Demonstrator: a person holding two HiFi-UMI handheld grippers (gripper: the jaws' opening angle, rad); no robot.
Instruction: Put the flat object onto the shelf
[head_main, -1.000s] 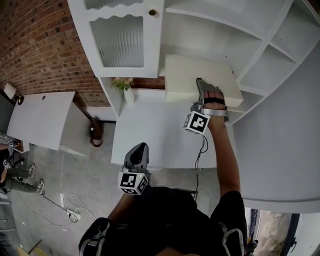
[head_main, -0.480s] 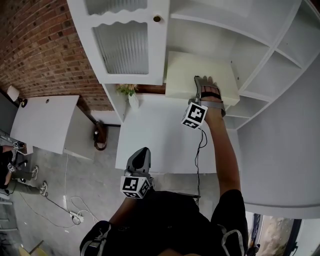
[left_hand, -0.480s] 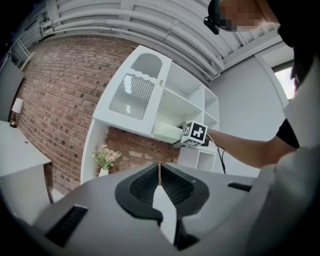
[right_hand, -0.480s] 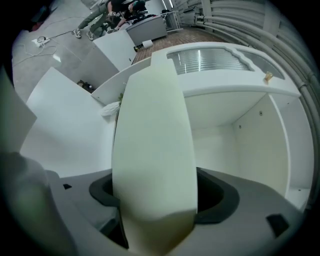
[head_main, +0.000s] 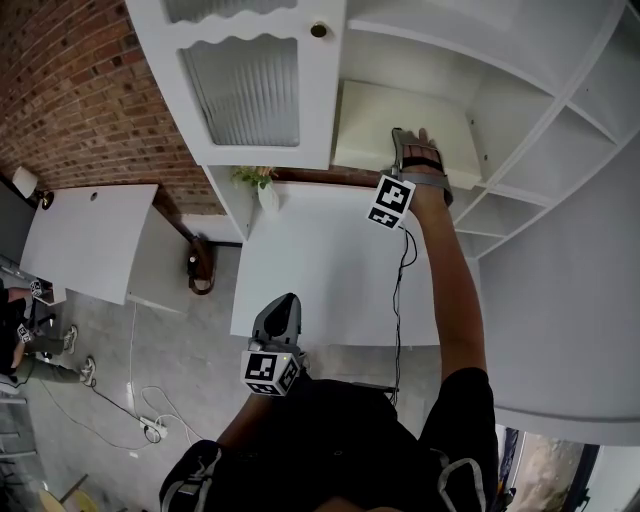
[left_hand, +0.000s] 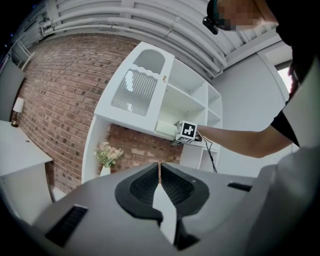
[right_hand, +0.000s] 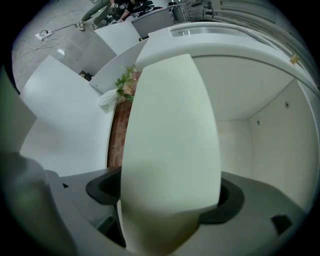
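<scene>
Reviewer: step in hand? where's the flat object?

Labeler: release. Cream slab (head_main: 385, 115) lies in the open compartment of the white shelf (head_main: 430, 62), far end deep inside, near end at the front lip. Right gripper (head_main: 402, 140) is at that near end, arm stretched up.

Reviewer: fingers?

Labeler: right fingers (right_hand: 231, 199) are opening, close to full width. Slab sits between them in the right gripper view, but they look to be coming off it; a dark gap shows along the left one. So I judge the shelf carries it, not the grip. Left gripper (head_main: 283, 303) hangs low by the tabletop (head_main: 320, 260) front edge, fingers (left_hand: 176, 186) pressed together, nothing in them.

Reviewer: how to do it well?

Labeler: my read: open fully before any pull, then back straight out along the slab's length so neither finger drags it off the lip. Level, no twist. If the near end overhangs, a light nudge inward would seat it. Can't tell overhang from these views.

Reviewer: risks?

Labeler: slab sliding out with the gripper. Glass cabinet door (head_main: 250, 85) is just beside the compartment, so mind the swing. Task nearly done, I'd say.
</scene>
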